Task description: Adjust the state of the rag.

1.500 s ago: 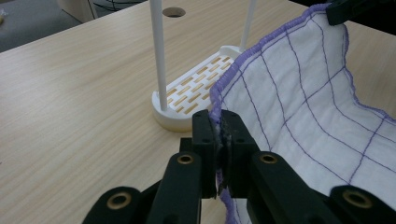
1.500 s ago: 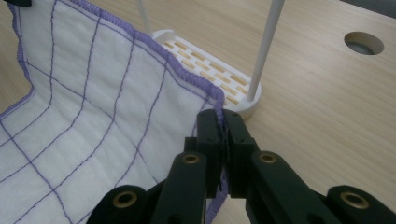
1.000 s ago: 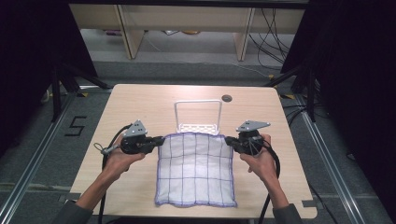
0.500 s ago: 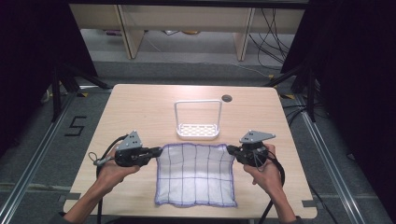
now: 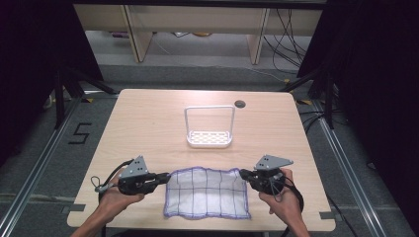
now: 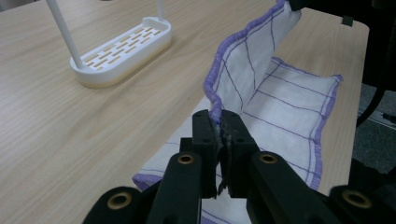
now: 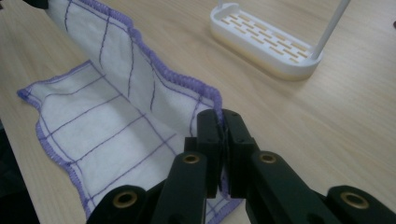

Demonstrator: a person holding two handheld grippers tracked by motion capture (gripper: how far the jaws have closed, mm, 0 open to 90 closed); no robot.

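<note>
A white cloth (image 5: 207,192) with purple grid lines and purple hem lies near the table's front edge, its far edge lifted and folding toward me over the rest. My left gripper (image 5: 165,177) is shut on the cloth's far left corner; in the left gripper view the jaws (image 6: 219,128) pinch the hem of the cloth (image 6: 280,116). My right gripper (image 5: 243,174) is shut on the far right corner; the right gripper view shows its jaws (image 7: 220,126) clamped on the hem of the cloth (image 7: 107,121).
A white slotted rack (image 5: 209,138) with a tall wire handle stands at the table's middle, beyond the cloth. A dark round grommet hole (image 5: 240,103) sits near the far edge. The wooden table (image 5: 148,128) has bare surface on both sides of the rack.
Both grippers have pulled toward me and slightly down, carrying the cloth's far edge with them. The cloth now looks shorter front to back, its far part doubling over the near part.
</note>
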